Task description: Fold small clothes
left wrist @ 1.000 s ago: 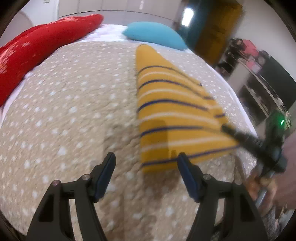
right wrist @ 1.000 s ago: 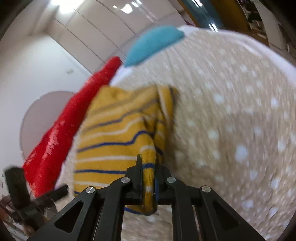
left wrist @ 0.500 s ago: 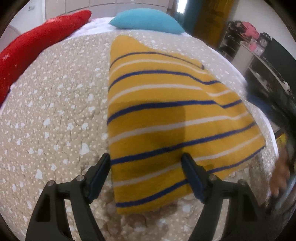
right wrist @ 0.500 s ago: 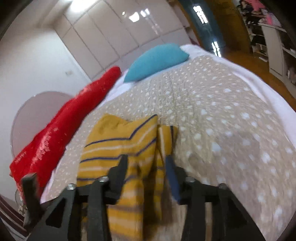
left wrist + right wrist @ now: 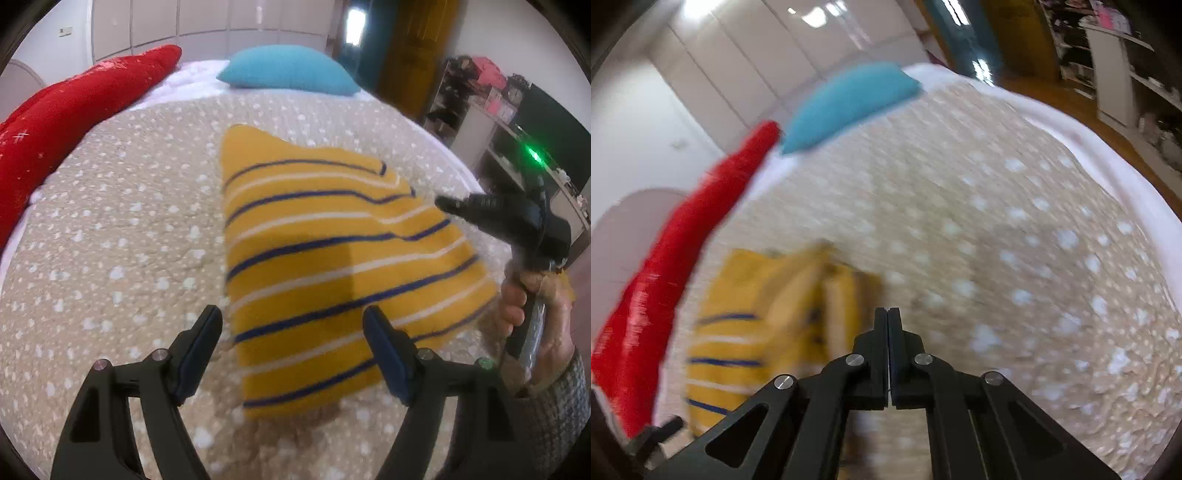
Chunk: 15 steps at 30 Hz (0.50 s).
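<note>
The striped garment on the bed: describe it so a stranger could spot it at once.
Start from the beige, white-speckled bedspread that covers the bed. The folded garment lies flat on it, nearer than the teal pillow and to the right of the long red cushion. It alone is mustard yellow with thin navy and white stripes.

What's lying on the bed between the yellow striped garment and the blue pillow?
Nothing but bare spotted bedspread. The left wrist view shows the stretch from the yellow striped garment up to the blue pillow.
</note>
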Each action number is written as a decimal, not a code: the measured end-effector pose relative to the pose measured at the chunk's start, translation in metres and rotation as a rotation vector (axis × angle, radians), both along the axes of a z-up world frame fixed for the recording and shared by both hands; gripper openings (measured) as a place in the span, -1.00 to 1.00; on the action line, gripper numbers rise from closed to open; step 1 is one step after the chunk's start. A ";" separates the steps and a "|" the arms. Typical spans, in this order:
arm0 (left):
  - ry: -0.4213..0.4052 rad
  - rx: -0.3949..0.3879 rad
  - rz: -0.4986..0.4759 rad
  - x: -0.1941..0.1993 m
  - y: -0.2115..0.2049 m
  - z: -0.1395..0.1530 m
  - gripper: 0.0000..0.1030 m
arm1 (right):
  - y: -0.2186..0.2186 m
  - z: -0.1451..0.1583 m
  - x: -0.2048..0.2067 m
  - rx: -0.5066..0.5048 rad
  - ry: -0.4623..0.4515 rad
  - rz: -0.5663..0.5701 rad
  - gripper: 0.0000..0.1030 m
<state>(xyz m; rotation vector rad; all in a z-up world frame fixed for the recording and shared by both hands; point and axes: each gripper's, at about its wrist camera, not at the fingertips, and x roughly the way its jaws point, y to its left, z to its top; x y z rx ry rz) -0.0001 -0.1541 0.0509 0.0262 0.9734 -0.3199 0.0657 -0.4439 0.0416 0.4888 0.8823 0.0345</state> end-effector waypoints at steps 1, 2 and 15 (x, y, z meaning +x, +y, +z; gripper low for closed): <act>0.016 0.009 -0.002 0.003 -0.004 -0.006 0.50 | -0.001 -0.006 0.000 -0.019 0.024 -0.009 -0.99; 0.048 0.029 0.000 0.008 -0.007 -0.016 0.51 | -0.004 -0.007 -0.004 -0.006 0.023 -0.013 -0.98; -0.008 0.010 0.076 -0.026 0.017 -0.004 0.51 | 0.085 0.033 -0.012 0.117 -0.122 0.274 -0.67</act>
